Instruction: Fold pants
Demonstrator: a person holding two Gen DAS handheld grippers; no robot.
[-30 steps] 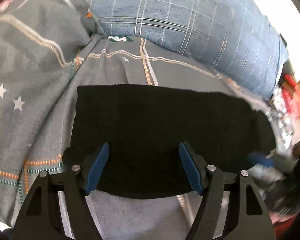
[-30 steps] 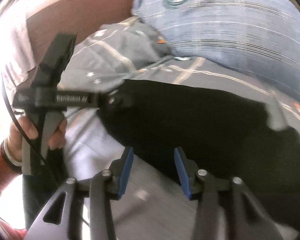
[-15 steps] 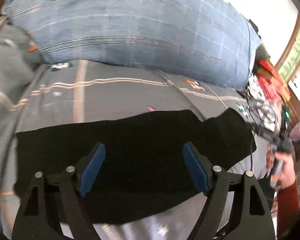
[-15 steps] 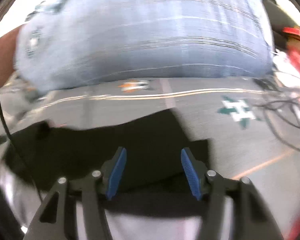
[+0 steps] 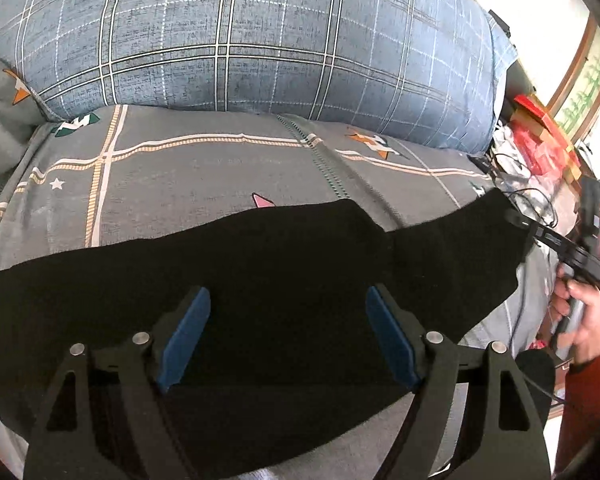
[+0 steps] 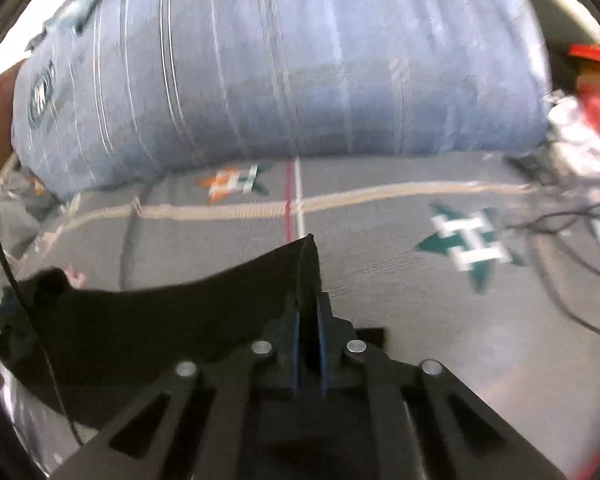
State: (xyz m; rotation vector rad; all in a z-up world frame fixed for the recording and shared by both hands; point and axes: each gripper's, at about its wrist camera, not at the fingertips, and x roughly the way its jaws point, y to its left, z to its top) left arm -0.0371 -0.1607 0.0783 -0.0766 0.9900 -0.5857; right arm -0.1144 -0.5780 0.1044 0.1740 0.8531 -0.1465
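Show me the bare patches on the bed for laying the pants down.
Free: the grey sheet between the black pants and the blue plaid pillow, and the stretch around the green star right of the pinched corner. Crowded: the right edge, with cables and red clutter.

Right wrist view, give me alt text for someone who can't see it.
The right gripper is shut on a corner of the black pants, lifting it off a grey patterned bedsheet. A blue plaid pillow lies behind, blurred.
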